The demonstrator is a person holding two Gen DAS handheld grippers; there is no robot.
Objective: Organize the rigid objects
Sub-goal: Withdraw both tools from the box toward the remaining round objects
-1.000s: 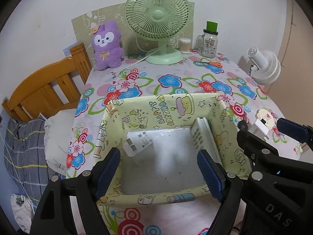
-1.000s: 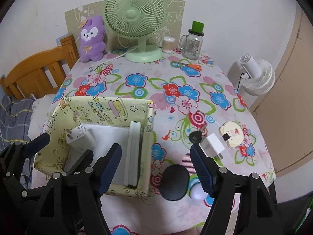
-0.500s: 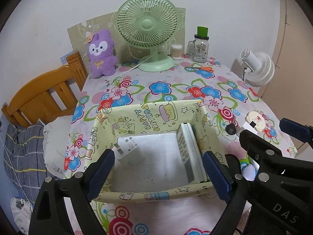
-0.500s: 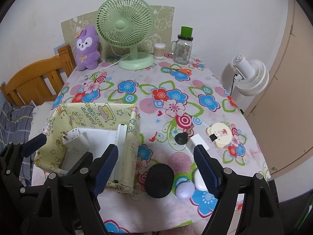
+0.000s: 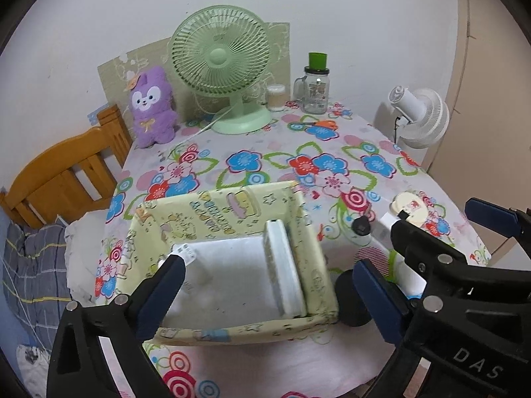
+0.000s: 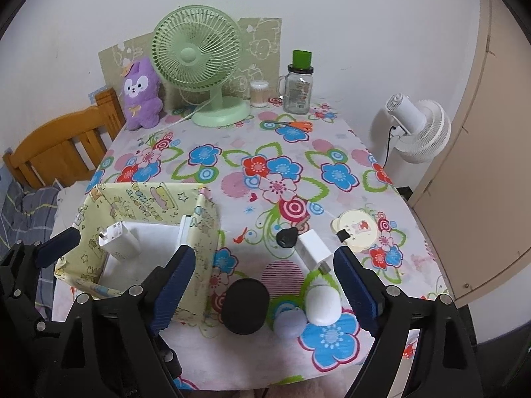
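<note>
A yellow cartoon-print fabric box point(image 5: 232, 205) sits at the bench's point(image 6: 298, 139) near left corner, holding a white charger point(image 6: 117, 237) and a white slab point(image 5: 283, 265) upright against its right wall. Right of it lie a black disc point(image 6: 245, 305), white plug point(image 6: 313, 248) and white oval case point(image 6: 322, 303). Both the left hand-held gripper point(image 5: 265, 297) and right hand-held gripper point(image 6: 265, 287) hang wide and empty.

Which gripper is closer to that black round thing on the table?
Right. The right gripper hangs open just over the black round thing; the left gripper is over the yellow box beside it.
</note>
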